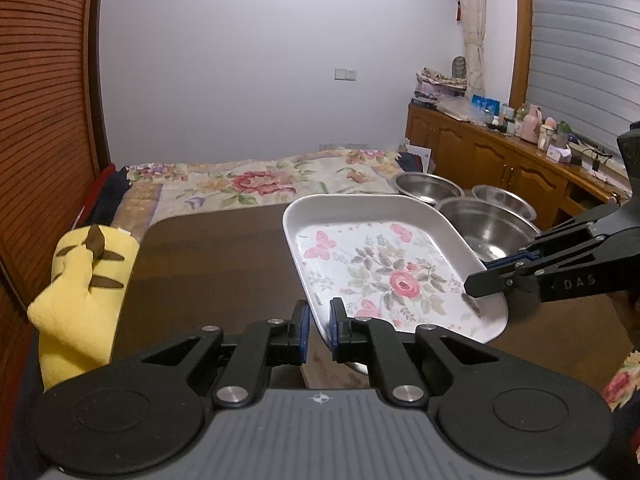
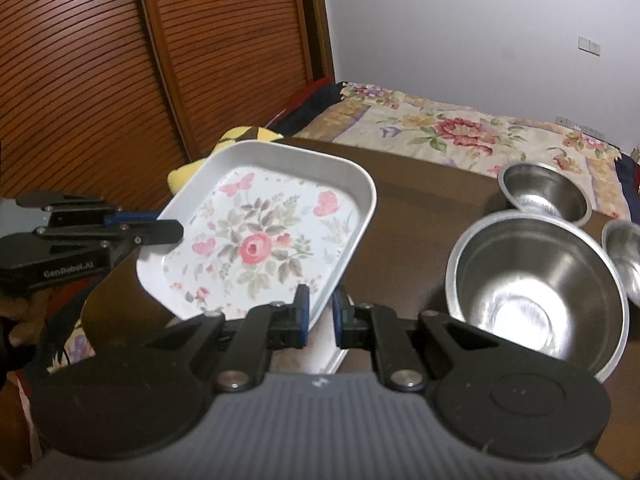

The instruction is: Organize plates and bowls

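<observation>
A white rectangular tray (image 1: 352,202) with a rose and butterfly print hangs tilted just above the dark wooden table (image 1: 208,264). My left gripper (image 1: 318,320) is shut on its near rim. My right gripper (image 1: 494,274) is shut on the rim at the tray's right corner. In the right wrist view the tray (image 2: 280,152) is pinched by my right gripper (image 2: 320,308) at the near edge and by my left gripper (image 2: 170,232) at the left edge. Three empty steel bowls stand beside the tray: a large bowl (image 2: 536,280), a smaller bowl (image 2: 544,196) behind it, and a third bowl (image 2: 624,256) at the right edge.
A yellow plush toy (image 1: 84,292) lies against the table's left side. A bed with a floral cover (image 1: 256,184) is beyond the table. A wooden cabinet (image 1: 500,160) with many small items lines the right wall. Louvred wooden doors (image 2: 120,60) stand to the left.
</observation>
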A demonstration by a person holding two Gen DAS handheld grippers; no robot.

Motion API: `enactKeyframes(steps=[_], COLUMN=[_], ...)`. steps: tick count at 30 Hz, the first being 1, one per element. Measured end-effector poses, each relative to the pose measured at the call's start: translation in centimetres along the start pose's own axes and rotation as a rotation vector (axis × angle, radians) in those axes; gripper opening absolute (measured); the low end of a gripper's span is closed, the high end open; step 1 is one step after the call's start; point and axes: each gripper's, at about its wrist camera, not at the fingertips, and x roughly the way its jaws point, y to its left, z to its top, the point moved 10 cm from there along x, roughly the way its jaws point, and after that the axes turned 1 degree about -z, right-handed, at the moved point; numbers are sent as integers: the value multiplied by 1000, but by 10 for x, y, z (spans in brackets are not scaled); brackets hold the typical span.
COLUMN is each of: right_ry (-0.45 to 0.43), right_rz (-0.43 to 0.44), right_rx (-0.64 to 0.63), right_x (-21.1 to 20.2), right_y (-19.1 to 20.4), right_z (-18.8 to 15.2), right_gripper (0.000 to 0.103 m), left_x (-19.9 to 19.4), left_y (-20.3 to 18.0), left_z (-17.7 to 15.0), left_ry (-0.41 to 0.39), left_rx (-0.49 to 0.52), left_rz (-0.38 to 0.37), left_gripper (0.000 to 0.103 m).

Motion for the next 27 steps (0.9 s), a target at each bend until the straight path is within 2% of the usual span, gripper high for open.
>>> enactKeyframes(steps=[13, 21, 27], right_ry=[12, -18, -45], right_rz=[17, -19, -38], right_rx=[40, -2, 0], right_x=[-2, -4, -7], right_y=[4, 12, 13], right_z=[-34, -44, -45], right_gripper=[14, 14, 14], left_x=[-5, -4, -3], left_y=[-12, -13, -15], left_z=[-30, -51, -53], left_ry=[34, 65, 67], left_rx=[13, -3, 15], left_rz=[-10, -1, 11], left_gripper=[11, 11, 11])
